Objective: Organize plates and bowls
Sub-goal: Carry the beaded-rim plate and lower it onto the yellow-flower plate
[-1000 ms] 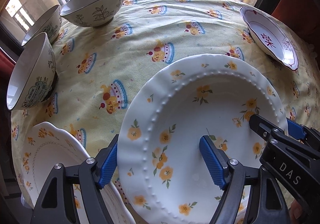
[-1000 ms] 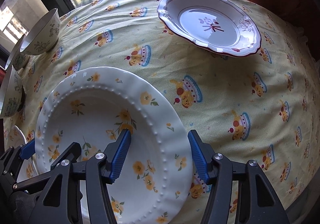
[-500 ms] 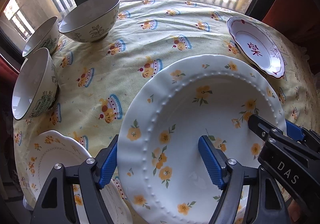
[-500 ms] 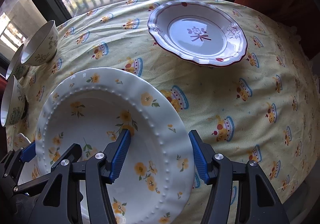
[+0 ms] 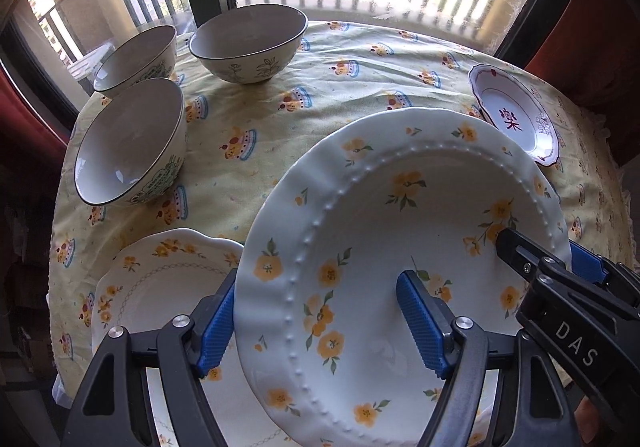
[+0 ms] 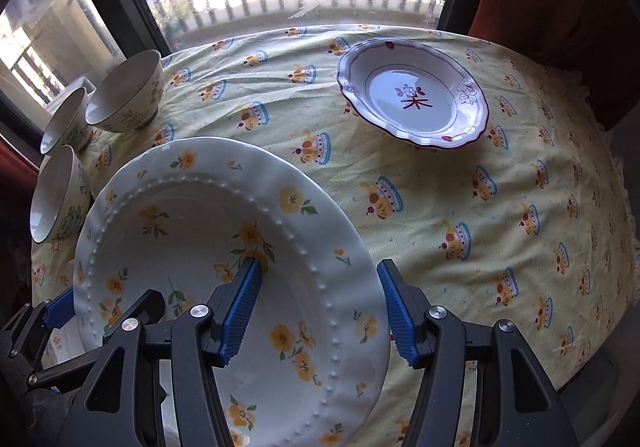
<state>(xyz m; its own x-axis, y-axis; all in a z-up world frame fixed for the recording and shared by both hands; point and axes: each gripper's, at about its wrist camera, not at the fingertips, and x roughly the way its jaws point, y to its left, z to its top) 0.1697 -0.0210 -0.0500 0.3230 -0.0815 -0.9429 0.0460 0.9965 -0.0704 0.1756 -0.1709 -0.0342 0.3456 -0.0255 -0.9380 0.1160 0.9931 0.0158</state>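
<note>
I hold a large white deep plate with yellow flowers (image 5: 400,207) (image 6: 180,215) above the table with both grippers. My left gripper (image 5: 320,311) is shut on its left rim, one blue pad inside the well and one outside. On the opposite rim my right gripper (image 6: 318,295) is shut the same way. A smaller yellow-flowered plate (image 5: 160,279) lies on the cloth below the held plate's left side. Three bowls (image 5: 132,143) (image 5: 136,55) (image 5: 248,39) stand at the far left. A red-trimmed plate (image 6: 412,99) sits at the far right.
A yellow cake-print tablecloth (image 6: 480,227) covers the round table. A window with railings runs along the far edge. A red-brown chair back (image 6: 560,7) stands at the far right. Bare cloth lies between the bowls and the red-trimmed plate.
Both grippers have risen with the large plate between them; the table and the dishes on it look farther off. More of the smaller flowered plate shows below.
</note>
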